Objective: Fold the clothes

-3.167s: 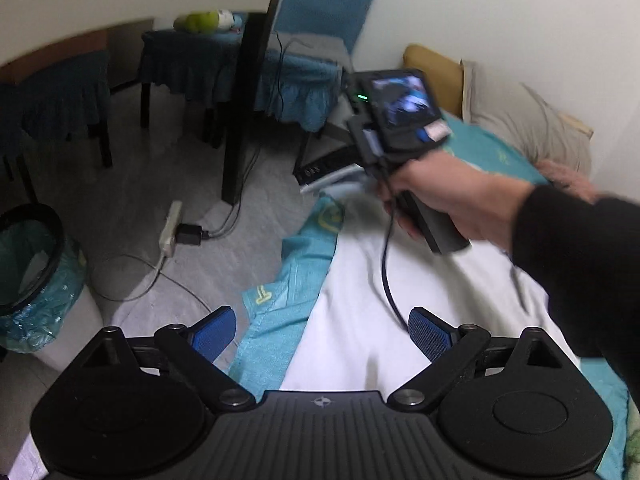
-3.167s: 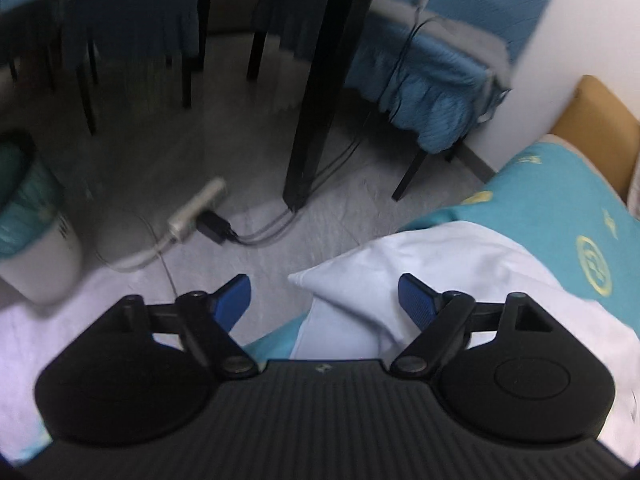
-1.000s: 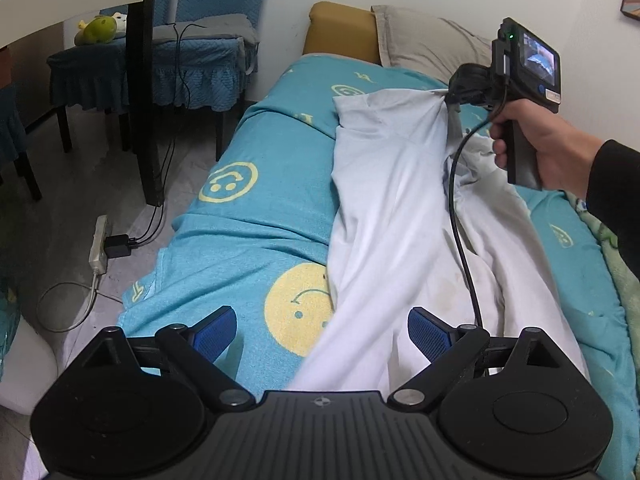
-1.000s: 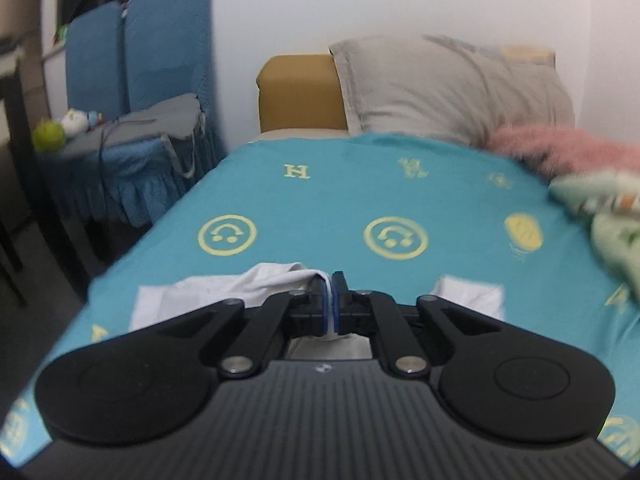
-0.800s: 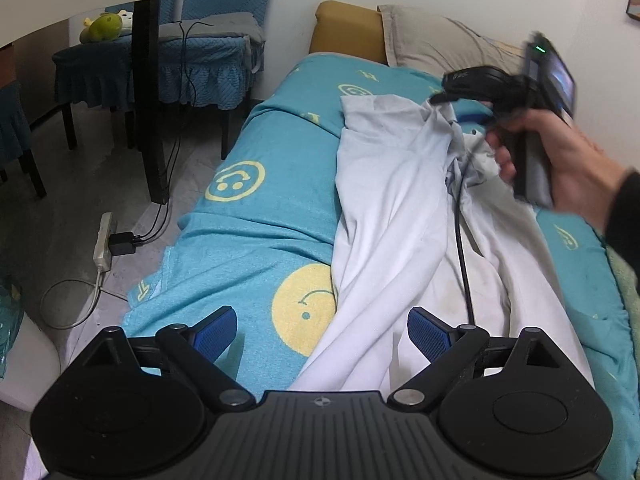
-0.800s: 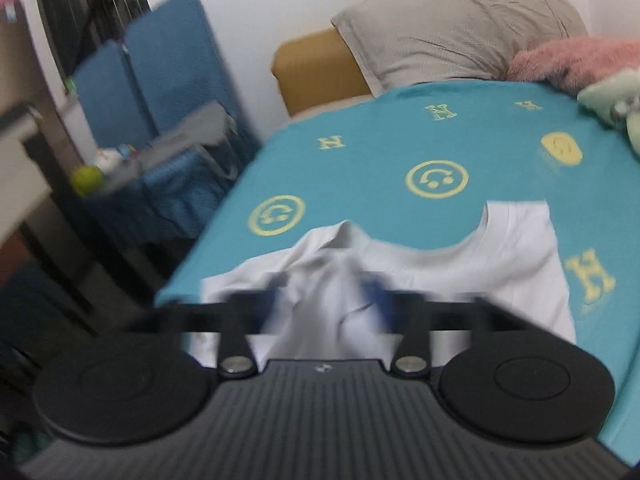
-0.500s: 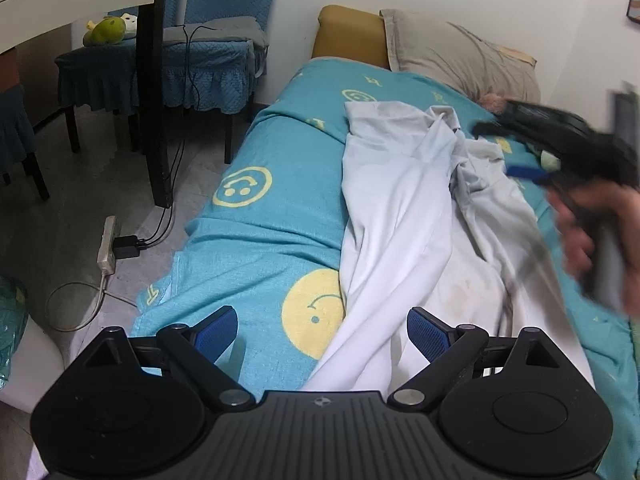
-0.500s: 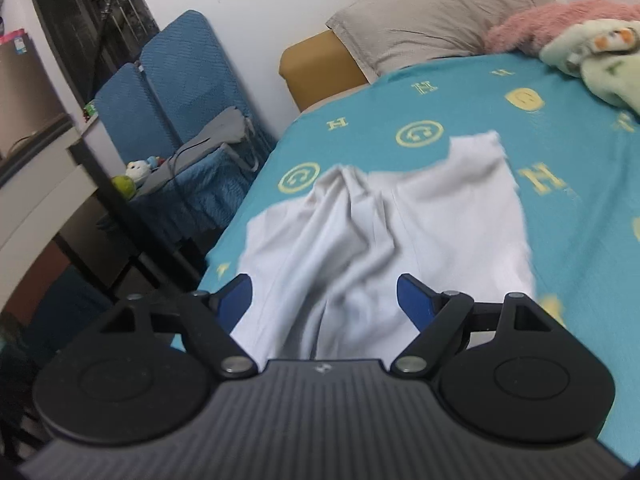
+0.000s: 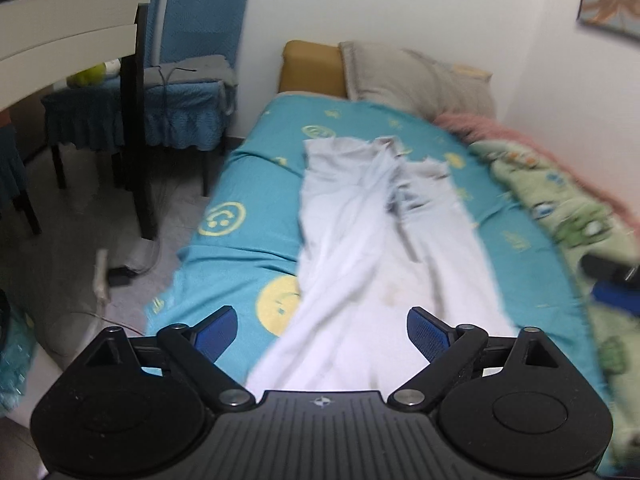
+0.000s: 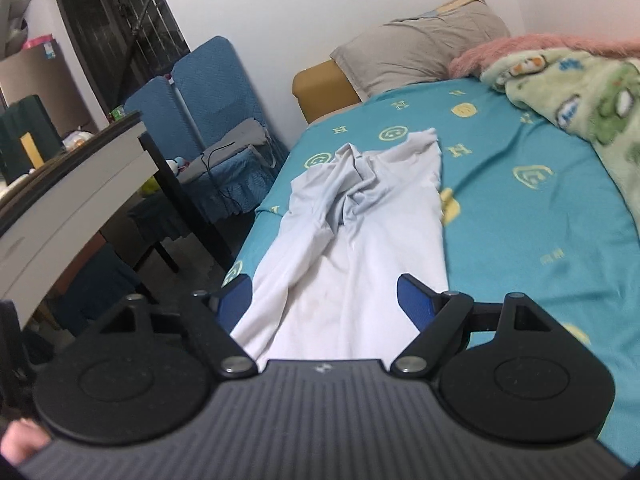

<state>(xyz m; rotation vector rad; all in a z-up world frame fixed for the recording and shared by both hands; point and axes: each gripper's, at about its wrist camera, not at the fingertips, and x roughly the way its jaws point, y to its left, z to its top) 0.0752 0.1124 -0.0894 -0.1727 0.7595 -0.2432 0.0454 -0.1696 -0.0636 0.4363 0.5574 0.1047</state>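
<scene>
Shirt (image 10: 360, 240) laid lengthwise on teal bedsheet (image 10: 520, 216), still bunched near collar.
Left gripper (image 9: 322, 334) and right gripper (image 10: 324, 300) both gape wide, nothing held; next, probably regrip the rumpled edge and flatten before folding.

Black ribbed left gripper (image 9: 321, 332), blue pads (image 9: 214, 332), silver pivot screws, matching right gripper (image 10: 325, 300)
</scene>
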